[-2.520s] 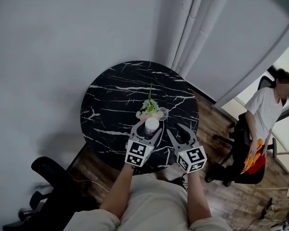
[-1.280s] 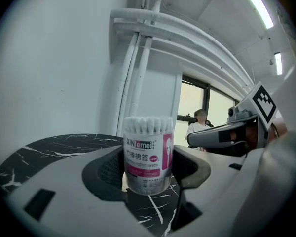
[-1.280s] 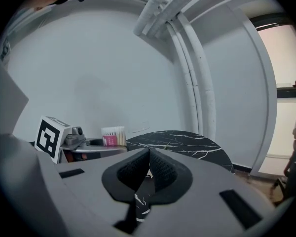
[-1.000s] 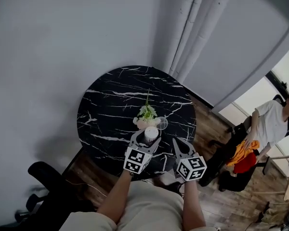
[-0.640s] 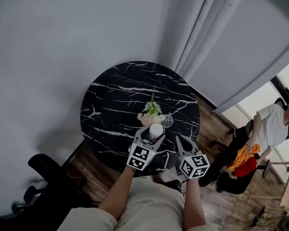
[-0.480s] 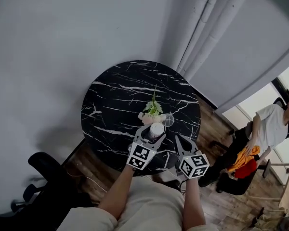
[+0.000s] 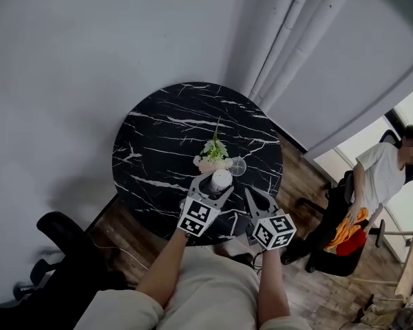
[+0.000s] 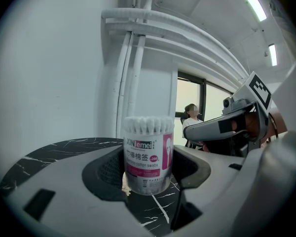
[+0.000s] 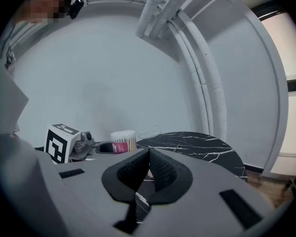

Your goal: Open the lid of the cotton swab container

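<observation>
Firmly, left gripper (image 7: 213,185) clamps cotton swab container (image 8: 148,157) (upright).

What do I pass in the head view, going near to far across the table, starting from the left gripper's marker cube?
Marker cube → cotton swab container → flower bunch → far rim of the table.

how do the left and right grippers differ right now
The left gripper has its jaws apart, pressed on the cotton swab container; the right gripper has its jaws shut together on nothing. The left gripper reaches further over the table than the right gripper. Both are grey and point across the table.
</observation>
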The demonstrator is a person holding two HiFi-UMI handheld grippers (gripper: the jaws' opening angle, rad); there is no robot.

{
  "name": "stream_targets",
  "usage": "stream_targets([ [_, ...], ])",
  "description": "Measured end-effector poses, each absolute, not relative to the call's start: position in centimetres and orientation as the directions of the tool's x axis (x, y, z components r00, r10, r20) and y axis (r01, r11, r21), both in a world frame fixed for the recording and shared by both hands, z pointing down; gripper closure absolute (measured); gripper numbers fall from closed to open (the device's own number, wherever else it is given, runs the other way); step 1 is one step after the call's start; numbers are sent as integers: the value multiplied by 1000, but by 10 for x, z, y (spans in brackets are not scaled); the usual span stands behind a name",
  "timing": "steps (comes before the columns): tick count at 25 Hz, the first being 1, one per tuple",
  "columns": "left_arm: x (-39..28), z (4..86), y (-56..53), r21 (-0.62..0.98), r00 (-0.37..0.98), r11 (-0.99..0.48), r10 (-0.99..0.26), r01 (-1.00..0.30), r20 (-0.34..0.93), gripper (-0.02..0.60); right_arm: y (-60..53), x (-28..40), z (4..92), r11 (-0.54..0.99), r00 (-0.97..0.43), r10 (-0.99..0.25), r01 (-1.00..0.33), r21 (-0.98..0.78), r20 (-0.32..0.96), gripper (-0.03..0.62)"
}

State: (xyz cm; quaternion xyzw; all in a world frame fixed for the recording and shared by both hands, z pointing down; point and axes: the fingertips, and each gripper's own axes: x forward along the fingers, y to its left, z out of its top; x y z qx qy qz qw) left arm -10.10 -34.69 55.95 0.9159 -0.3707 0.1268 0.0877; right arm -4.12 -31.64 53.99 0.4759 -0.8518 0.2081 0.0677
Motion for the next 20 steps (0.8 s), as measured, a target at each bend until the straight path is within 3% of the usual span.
stream_targets([
  [20, -104, 555, -352, 46, 702, -726, -644, -686, 306, 314, -322, -37, 531, 492, -574, -775, -811, -316, 266, 562],
])
